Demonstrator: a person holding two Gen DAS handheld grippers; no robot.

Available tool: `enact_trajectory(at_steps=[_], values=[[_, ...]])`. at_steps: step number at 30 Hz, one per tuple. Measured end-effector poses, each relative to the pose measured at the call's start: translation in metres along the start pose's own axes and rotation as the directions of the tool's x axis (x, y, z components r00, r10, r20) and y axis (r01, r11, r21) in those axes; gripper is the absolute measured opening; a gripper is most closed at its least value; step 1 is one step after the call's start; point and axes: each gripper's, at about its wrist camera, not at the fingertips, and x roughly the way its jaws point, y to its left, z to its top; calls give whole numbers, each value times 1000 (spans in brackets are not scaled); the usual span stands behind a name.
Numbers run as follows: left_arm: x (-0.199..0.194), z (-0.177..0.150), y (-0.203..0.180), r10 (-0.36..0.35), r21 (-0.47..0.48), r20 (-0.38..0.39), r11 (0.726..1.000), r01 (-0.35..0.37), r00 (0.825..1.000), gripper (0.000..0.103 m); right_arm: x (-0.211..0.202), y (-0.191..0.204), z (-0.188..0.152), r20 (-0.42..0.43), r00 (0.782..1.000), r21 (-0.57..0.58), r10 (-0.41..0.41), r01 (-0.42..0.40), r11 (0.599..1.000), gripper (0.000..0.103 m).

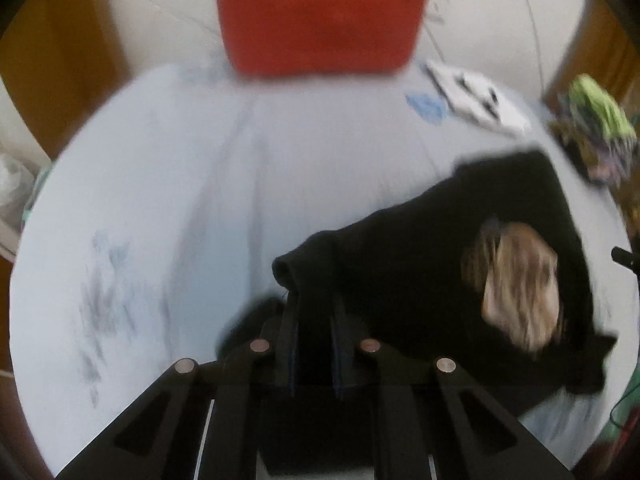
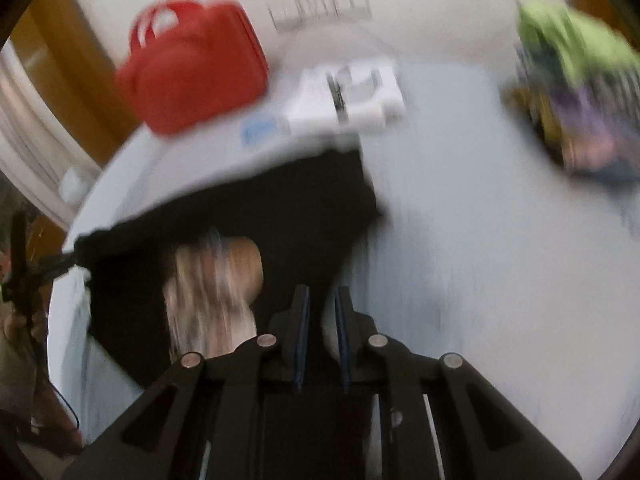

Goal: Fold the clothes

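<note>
Black garment on the pale blue bed, both grippers at its edges.
Left wrist view: left gripper (image 1: pixel 313 312) clamped on the black garment (image 1: pixel 420 248). Right wrist view: right gripper (image 2: pixel 322 312) pinches the garment's (image 2: pixel 248 208) corner; red bag (image 2: pixel 192 68) behind.

Left gripper (image 1: pixel 314 312) matte black, blue-edged fingers, round silver screws, right gripper (image 2: pixel 322 312) alike

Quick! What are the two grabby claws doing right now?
Left gripper: shut on the black shirt.
Right gripper: shut on the black shirt too.
</note>
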Motion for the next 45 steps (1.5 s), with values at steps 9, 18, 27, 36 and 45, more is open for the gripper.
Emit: enact_trajectory(at_steps=[9, 18, 27, 36, 45], values=[[2, -11, 0, 5, 4, -2, 1000, -5, 1000, 13, 9, -12, 38, 57, 998, 103, 36, -41, 994, 87], [2, 17, 13, -9, -37, 41, 999, 11, 999, 13, 96, -12, 164, -18, 1000, 155, -22, 25, 988, 87], [-6, 30, 24, -19, -39, 68, 999, 22, 997, 13, 140, -13, 159, -152, 988, 112, -9, 26, 993, 13], [7, -13, 18, -34, 10, -53, 999, 35, 998, 19, 28, -26, 5, -133, 990, 131, 45, -27, 991, 15], [-30, -16, 22, -47, -12, 47, 999, 47, 998, 82, -14, -36, -17, -43, 999, 175, 3, 4, 985, 60]])
